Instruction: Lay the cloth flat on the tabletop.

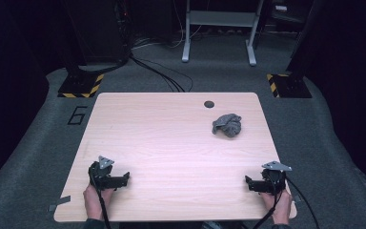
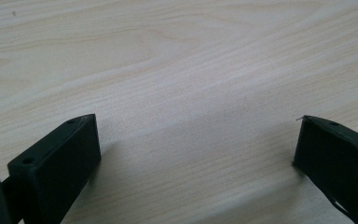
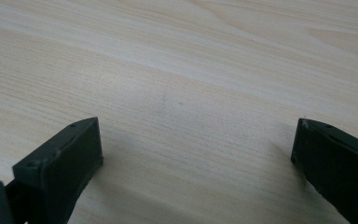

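A crumpled grey cloth (image 1: 227,125) lies on the pale wooden table (image 1: 171,143), toward its far right. My left gripper (image 1: 124,179) rests near the front left corner, held by a hand, and points toward the table's middle. In the left gripper view its jaws stand wide apart, the left gripper (image 2: 196,135) open over bare wood. My right gripper (image 1: 249,183) sits near the front right corner, also hand-held, pointing inward. Its own view shows the right gripper (image 3: 195,137) open, nothing between the jaws. Both are far from the cloth.
A dark round hole (image 1: 209,103) marks the table's far edge. Beyond the table, grey carpet carries cables (image 1: 162,71), a metal stand (image 1: 219,28) and two yellow-black striped bases (image 1: 82,86). A number six (image 1: 77,115) is marked on the floor at the left.
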Available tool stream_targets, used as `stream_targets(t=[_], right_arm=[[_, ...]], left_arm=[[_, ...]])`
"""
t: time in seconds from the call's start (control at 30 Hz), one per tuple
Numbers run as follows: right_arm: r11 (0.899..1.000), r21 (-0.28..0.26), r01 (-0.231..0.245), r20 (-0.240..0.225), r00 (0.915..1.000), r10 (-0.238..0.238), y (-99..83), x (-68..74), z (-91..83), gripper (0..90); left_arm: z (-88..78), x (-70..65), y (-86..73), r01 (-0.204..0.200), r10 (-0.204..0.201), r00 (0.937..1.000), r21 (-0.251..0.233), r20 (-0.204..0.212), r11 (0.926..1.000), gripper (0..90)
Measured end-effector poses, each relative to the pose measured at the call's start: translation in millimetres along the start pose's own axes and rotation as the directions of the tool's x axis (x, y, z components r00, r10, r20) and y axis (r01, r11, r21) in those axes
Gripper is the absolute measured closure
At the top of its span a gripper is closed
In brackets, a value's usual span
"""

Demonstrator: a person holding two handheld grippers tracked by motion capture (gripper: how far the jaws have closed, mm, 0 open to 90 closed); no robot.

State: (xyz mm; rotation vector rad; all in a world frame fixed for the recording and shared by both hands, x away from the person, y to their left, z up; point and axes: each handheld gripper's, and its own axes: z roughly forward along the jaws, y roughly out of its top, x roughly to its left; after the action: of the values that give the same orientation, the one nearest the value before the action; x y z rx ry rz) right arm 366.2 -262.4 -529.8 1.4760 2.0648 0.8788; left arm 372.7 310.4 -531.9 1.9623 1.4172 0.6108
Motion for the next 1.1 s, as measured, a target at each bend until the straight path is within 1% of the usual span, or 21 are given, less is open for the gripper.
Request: stream_targets(t=[0.27,0.3,0.33,0.37,0.43,0.47,0.5,0.7,0.83,0.93,0.97,1.1], right_arm=[[1.0,0.0,0.003,-0.001,1.0,-0.003,0.7,-1.0,0.3,1.9],[1.0,0.002,0.004,-0.001,1.0,-0.004,0.9,-1.1,0.4,1.9],[1.0,0.008,-0.006,-0.001,1.0,0.006,1.3,-0.3,0.2,2.0],[1.0,0.01,-0.002,-0.001,1.0,0.002,1.8,-0.8,0.2,1.7],[1.0,0.01,-0.001,-0.008,1.0,0.001,2.2,-1.4,0.3,1.2],[1.0,0.01,-0.007,-0.015,0.9999,0.007,2.6,-2.3,0.1,1.5],[1.0,0.008,-0.025,-0.027,0.9993,0.025,3.3,-4.3,-0.5,1.3],[0.999,0.017,-0.044,-0.037,0.9983,0.045,6.1,-5.7,-1.7,1.4],[1.0,0.019,-0.019,-0.047,0.9987,0.02,17.2,-4.5,-2.4,1.4],[1.0,0.015,-0.021,-0.063,0.9977,0.022,25.7,-5.2,-1.2,1.2],[1.0,0.015,-0.021,-0.063,0.9977,0.022,25.7,-5.2,-1.2,1.2],[1.0,0.016,-0.014,-0.075,0.9971,0.015,43.9,-4.5,3.6,0.8]], left_arm=[[0.0,-0.1,0.0,-0.001,0.001,1.0,0.0,-0.001,1.0,0.1],[0.0,-0.1,0.0,0.0,0.0,1.0,-0.001,0.0,1.0,0.1],[0.0,-0.2,0.0,0.0,0.0,1.0,0.0,0.0,1.0,0.1],[0.0,0.0,0.1,-0.001,0.001,1.0,0.0,-0.001,1.0,0.0],[0.0,0.0,0.1,0.0,0.0,1.0,0.0,0.0,1.0,0.1],[0.0,0.0,0.1,0.0,0.0,1.0,-0.001,0.0,1.0,0.1],[0.0,-0.1,0.1,-0.001,0.001,1.0,-0.001,0.0,1.0,0.1],[-0.1,-0.4,0.0,-0.001,0.001,1.0,-0.002,-0.002,1.0,0.1],[-0.1,-0.3,0.0,-0.001,0.001,1.0,-0.001,-0.001,1.0,0.2],[0.0,-0.3,0.0,-0.001,0.001,1.0,-0.003,-0.002,1.0,0.2],[0.0,-0.3,0.0,-0.001,0.001,1.0,-0.003,-0.002,1.0,0.2],[0.0,-0.4,0.0,-0.001,0.001,1.0,-0.003,-0.002,1.0,0.2]])
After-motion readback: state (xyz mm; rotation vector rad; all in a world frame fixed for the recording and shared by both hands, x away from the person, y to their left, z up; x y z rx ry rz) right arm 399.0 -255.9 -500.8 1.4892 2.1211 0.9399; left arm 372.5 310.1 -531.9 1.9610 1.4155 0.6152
